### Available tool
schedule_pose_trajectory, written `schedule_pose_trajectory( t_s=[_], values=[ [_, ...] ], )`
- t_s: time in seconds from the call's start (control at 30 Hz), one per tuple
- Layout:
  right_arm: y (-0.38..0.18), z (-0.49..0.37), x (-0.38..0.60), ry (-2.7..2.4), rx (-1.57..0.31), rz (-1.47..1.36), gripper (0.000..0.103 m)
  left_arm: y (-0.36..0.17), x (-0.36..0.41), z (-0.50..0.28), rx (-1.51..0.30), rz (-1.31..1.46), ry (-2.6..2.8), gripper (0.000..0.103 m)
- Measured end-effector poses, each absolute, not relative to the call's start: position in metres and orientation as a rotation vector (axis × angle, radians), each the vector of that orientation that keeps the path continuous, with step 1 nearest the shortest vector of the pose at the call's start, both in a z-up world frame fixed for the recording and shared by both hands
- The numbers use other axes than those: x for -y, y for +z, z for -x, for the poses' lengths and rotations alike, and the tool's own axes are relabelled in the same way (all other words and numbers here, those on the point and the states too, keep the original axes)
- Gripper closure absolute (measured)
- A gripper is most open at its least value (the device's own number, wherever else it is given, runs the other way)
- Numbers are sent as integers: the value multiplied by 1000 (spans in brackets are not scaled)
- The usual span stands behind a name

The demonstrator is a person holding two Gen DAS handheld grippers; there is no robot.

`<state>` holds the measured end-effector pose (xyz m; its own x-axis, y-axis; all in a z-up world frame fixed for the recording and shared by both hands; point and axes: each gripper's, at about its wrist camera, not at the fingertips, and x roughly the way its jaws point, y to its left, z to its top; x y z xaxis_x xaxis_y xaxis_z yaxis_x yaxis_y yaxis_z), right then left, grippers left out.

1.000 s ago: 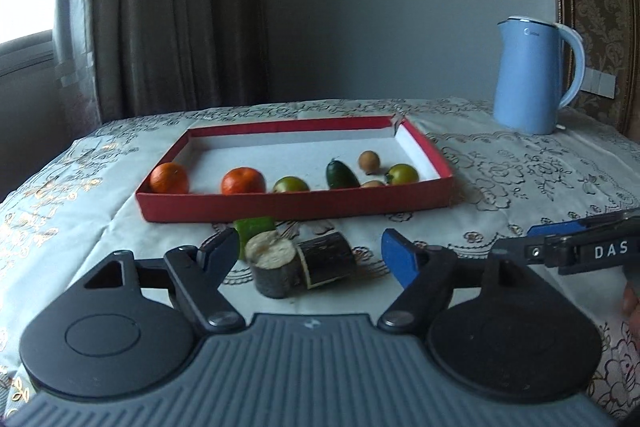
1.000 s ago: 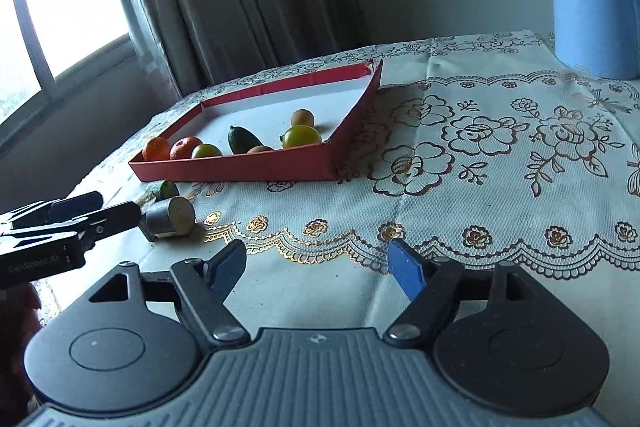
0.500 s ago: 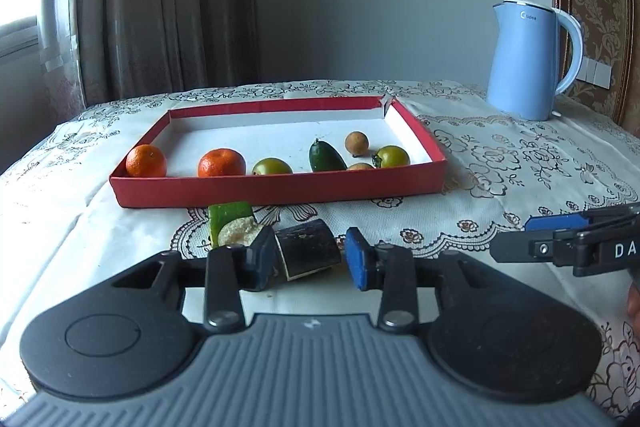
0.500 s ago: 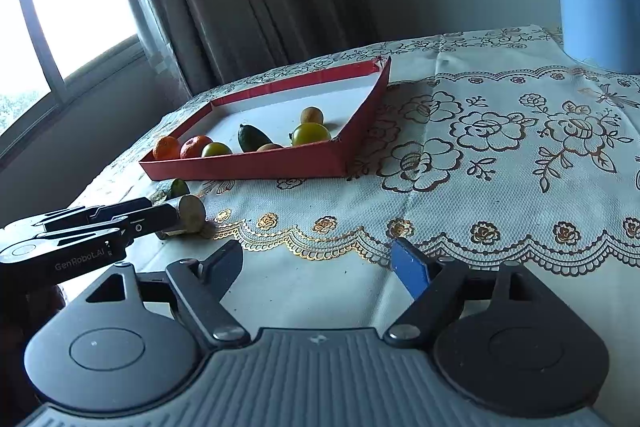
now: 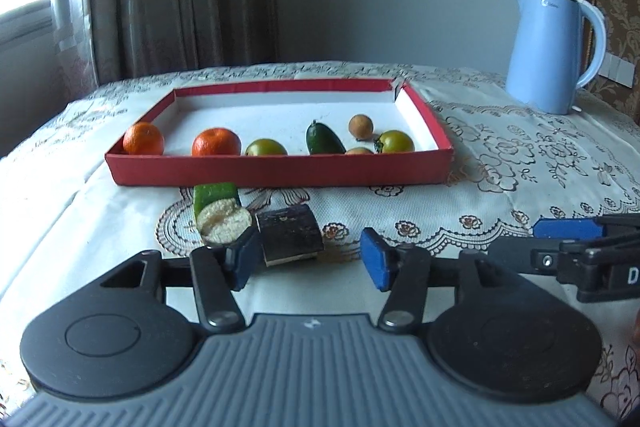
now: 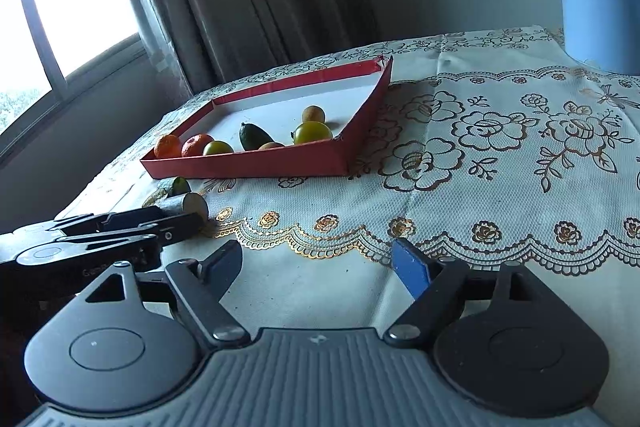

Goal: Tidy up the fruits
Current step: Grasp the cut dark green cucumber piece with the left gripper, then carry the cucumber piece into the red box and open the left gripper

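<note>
A red tray (image 5: 276,175) holds two oranges (image 5: 143,139), green tomatoes (image 5: 395,141), a dark green fruit (image 5: 323,139) and small brown fruits (image 5: 361,125). In front of it on the cloth lie a green piece (image 5: 214,191), a pale-faced cut piece (image 5: 223,223) and a dark cut piece (image 5: 290,237). My left gripper (image 5: 308,259) is low over the cloth with its jaws opening. The dark piece sits between them against the left pad (image 5: 243,259), apart from the right pad. My right gripper (image 6: 318,267) is open over bare cloth with nothing between its fingers.
A blue kettle (image 5: 554,47) stands at the back right on the lace tablecloth (image 6: 480,187). Curtains and a window are behind the tray. The right gripper's fingers (image 5: 580,247) reach in from the right, close to my left gripper.
The left jaws narrowed around the dark piece half a second ago and have since widened again. The left gripper edged closer to the cut pieces. The right gripper stayed put.
</note>
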<state>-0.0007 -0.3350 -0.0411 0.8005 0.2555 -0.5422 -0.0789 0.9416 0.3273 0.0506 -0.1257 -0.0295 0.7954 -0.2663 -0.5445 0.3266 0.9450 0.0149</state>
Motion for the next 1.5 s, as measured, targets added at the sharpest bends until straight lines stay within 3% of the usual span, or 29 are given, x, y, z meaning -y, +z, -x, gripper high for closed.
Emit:
schedule_pose_trajectory(
  t_s=[0.4, 0.63, 1.13, 1.5],
  values=[
    [-41, 1, 335, 182, -619, -297, 21, -32, 137, -73, -618, -61, -247, 52],
    [-41, 0, 334, 184, -619, -293, 20, -36, 131, -82, -657, -24, -207, 74],
    [-42, 0, 334, 186, -618, -294, 18, 1, 151, -61, -525, -124, -202, 74],
    [-42, 0, 334, 191, -617, -295, 16, 37, 166, -108, -459, -211, -111, 74]
  ],
)
